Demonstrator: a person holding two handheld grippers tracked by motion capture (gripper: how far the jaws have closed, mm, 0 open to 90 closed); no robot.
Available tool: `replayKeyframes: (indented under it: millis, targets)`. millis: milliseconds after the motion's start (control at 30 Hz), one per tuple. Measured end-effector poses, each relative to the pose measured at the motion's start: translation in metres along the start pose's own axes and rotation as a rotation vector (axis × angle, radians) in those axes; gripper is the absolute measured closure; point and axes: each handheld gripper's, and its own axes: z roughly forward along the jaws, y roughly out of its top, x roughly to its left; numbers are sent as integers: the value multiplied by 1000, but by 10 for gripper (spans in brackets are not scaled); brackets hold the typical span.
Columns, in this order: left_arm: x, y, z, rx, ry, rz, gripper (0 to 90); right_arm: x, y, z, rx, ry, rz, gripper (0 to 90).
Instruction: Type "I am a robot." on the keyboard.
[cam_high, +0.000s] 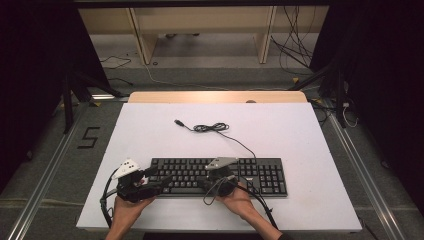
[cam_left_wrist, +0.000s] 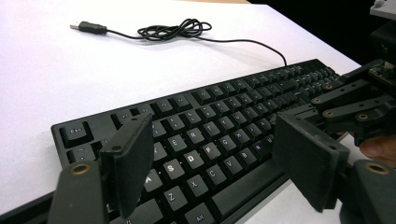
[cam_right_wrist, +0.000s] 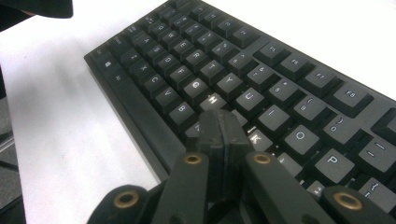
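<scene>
Under both tools lies the keyboard (cam_high: 260, 170): left tool (cam_left_wrist: 210, 163) wide, right tool (cam_right_wrist: 219, 126) closed, empty.

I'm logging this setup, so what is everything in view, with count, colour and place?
keyboard: one, black, near edge of the table, in front of both hands.
cable: one, black, loosely coiled beyond the keyboard, plug end lying free.
table: one, white top, wooden far edge.
wooden frame: one, pale, on the floor behind the table.
left claw: one, black, jaws open above the keyboard's left keys.
right claw: one, black, jaws shut, tip at the middle keys.
hands: two, at the bottom edge.
</scene>
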Motion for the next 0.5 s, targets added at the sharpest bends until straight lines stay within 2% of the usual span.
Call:
replayKeyframes:
  millis: [267,500]
  targets:
    - [0,0,-1,-8,0,-2,282,-1,0,1,4,-6,1,900]
    - [-1,0,-1,-8,-1,0,277,-1,-2,6,32,-21,-17,900]
